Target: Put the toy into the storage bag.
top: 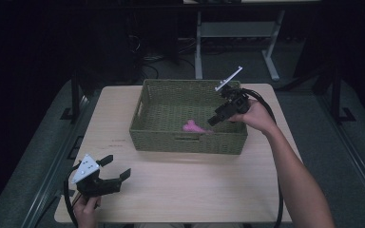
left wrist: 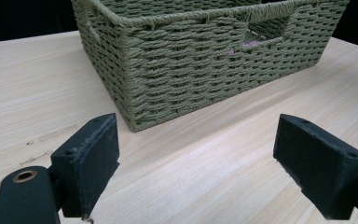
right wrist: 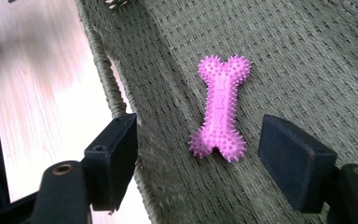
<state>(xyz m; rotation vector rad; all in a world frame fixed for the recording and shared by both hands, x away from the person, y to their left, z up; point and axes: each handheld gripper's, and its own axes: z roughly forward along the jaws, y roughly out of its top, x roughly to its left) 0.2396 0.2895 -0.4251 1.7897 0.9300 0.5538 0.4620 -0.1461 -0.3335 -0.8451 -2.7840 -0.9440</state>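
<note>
We see a green woven basket on the far half of the tabletop, its back wall near the far edge. A pink spiked bone toy lies flat on the basket floor, close to the near wall and about midway along it, just behind the handle cutout.

The right gripper hangs above the basket's right part, tilted down toward the toy, the person's right hand over the basket's right rim. In the right gripper view the bone toy lies on the weave between and beyond the two black jaws; jaws stand wide, pads clear of it, nothing gripped.

The left gripper sits at the near left corner of the tabletop, held by the left hand, pointing toward the basket. In the left gripper view its jaws are wide apart with bare wood between them, and the basket's corner is just ahead. A bit of pink shows through the handle cutout.

Floor and desk legs beyond the far edge are dark.
</note>
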